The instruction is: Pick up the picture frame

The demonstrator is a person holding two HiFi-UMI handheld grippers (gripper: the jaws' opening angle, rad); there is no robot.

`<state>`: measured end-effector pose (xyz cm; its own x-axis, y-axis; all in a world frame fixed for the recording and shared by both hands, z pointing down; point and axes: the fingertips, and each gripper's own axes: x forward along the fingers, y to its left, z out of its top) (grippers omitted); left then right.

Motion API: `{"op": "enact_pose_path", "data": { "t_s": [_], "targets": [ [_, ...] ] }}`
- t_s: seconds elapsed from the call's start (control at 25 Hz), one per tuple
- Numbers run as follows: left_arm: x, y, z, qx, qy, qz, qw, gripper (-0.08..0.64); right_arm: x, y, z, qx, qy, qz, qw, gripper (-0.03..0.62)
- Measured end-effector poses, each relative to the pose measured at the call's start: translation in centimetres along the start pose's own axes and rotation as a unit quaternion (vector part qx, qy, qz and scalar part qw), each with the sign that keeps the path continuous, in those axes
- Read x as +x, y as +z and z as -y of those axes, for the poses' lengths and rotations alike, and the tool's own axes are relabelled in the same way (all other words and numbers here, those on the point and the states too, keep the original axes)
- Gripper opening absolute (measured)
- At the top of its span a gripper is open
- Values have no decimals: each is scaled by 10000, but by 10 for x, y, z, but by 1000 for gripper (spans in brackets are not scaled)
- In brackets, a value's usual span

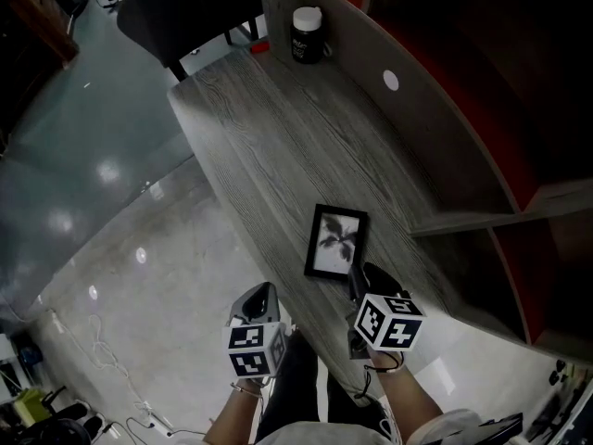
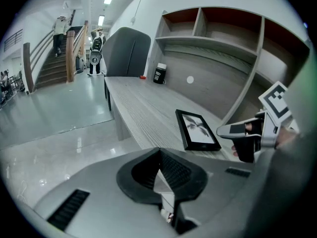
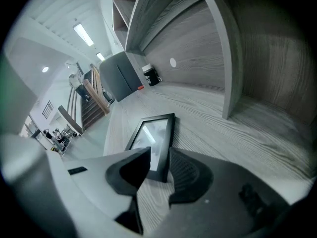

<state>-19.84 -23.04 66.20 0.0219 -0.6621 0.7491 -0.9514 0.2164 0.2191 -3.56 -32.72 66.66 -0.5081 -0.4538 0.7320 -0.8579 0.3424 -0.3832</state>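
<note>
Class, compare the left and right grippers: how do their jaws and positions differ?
The left gripper is shut and empty; the right gripper is open, jaws around a corner of the picture frame. The left hangs beside the table, the right above it. Both carry marker cubes.

No text can be read; the print on the dark container [image 1: 307, 40] is too small

Grippers: 2, left gripper [image 1: 264, 295] and right gripper [image 1: 358, 284] | frame [image 1: 335, 241]: 1, at the right gripper's tips | desk [image 1: 269, 146]: 1, ahead of both | jar [image 1: 307, 34]: 1, far ahead | chair [image 1: 185, 7]: 1, far ahead, to the left | people [image 2: 60, 29]: 2, far beyond the left gripper
</note>
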Motion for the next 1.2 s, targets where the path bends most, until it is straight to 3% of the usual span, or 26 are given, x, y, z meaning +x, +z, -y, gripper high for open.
{"op": "enact_pose_path", "data": {
  "t_s": [0.56,1.2],
  "targets": [
    [15,1,-15,-107,-9,-15,9999,11,18,3,3,-69,-153,-119,9998,126],
    [28,6,-16,49,-157,-125,9998,11,33,5,7,-18,-249,-330,9991,124]
  ]
}}
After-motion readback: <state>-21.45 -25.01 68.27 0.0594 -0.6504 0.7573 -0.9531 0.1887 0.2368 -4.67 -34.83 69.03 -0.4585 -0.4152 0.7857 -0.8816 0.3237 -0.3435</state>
